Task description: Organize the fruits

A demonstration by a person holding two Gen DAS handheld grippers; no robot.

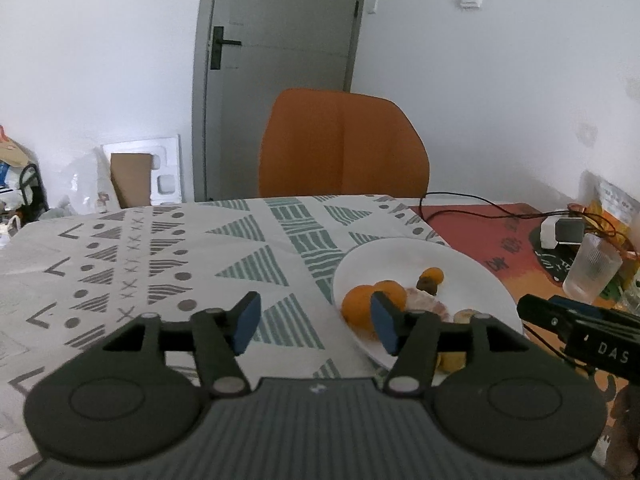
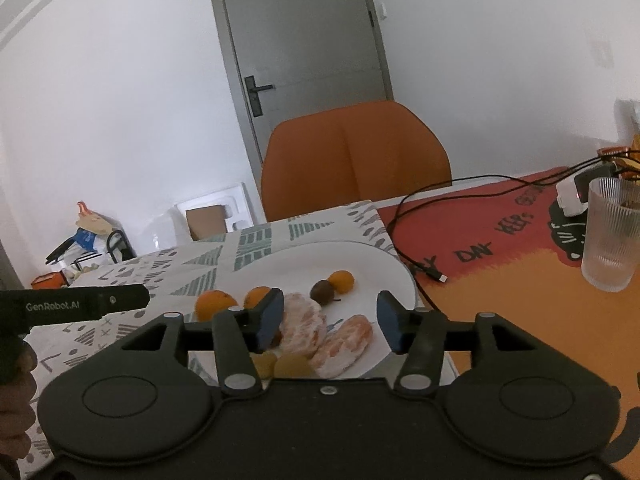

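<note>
A white plate (image 2: 372,264) holds mandarins (image 2: 214,303), a small orange fruit (image 2: 341,281), a dark brown fruit (image 2: 322,291), two peeled citrus pieces (image 2: 344,340) and small yellow fruits (image 2: 294,365). The plate (image 1: 460,264) also shows in the left wrist view, with a mandarin (image 1: 357,305) behind my right finger pad. My left gripper (image 1: 314,326) is open and empty over the patterned cloth, left of the plate. My right gripper (image 2: 328,322) is open and empty, just above the plate's near side around the peeled pieces.
A patterned tablecloth (image 1: 160,264) covers the table's left part and an orange-red mat (image 2: 520,264) the right. A ribbed glass (image 2: 610,236), a charger with black cables (image 2: 432,240) and an orange chair (image 1: 344,144) stand behind and to the right.
</note>
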